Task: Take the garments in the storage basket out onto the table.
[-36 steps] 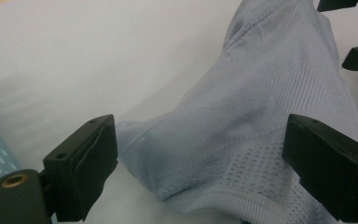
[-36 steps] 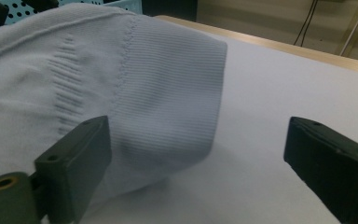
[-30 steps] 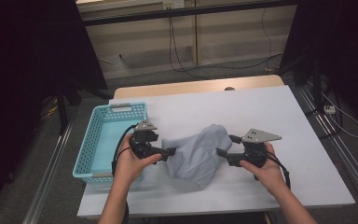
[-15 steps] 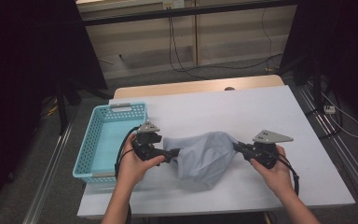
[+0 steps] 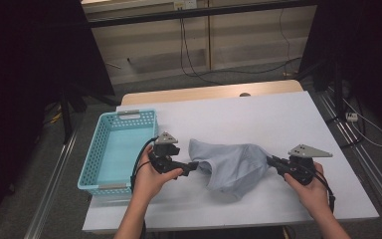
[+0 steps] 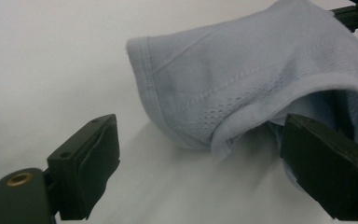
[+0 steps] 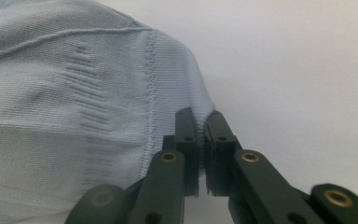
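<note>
Hand-held gripper on the right (image 7: pixel 202 140) has clenched onto the hem at one corner of the light blue garment (image 5: pixel 231 167); its jaws were standing half apart a second ago and now pinch a thin fold of the knit edge between the pads. Since then the right hand has drawn outward across the bench (image 5: pixel 258 114), and the cloth, bunched in a mound a second ago, now lies stretched wider between the two hands. That suggests the work in hand is spreading the garment flat, with one corner now secured.

The garment lies on the white bench near its front edge, just right of the turquoise basket (image 5: pixel 117 149) and clear of it.

The left hand-held gripper (image 6: pixel 200 172) is released: its jaws stand wide apart with the folded, ribbed edge of the garment ahead of and partly between them, the pads not pressing on it. In the high view it sits (image 5: pixel 191 168) at the cloth's left edge, so a grip there looks like the likely next step.
</note>
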